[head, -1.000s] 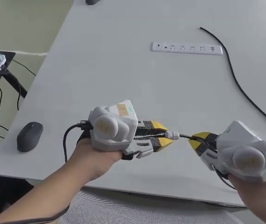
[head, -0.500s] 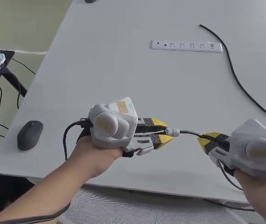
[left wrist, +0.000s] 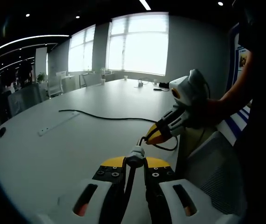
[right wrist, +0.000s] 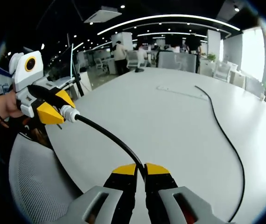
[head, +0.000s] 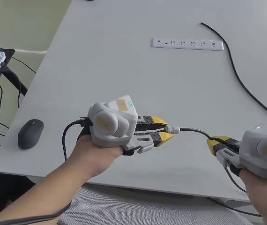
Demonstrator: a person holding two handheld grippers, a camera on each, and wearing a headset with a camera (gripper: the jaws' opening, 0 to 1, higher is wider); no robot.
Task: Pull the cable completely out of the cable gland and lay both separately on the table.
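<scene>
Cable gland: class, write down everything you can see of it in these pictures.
The cable gland is a small, pale grey fitting, plastic by its look, with a rounded nut end. It lies roughly level, clamped between the yellow tips of the left gripper, above the table near its front edge. A black cable comes out of its end and runs to the right gripper, which is shut on the cable. The cable is not yet pulled free.

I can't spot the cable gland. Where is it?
In the head view, the cable gland sits low centre, clamped in the left hand-held gripper, its cable running to the right hand-held gripper.
</scene>
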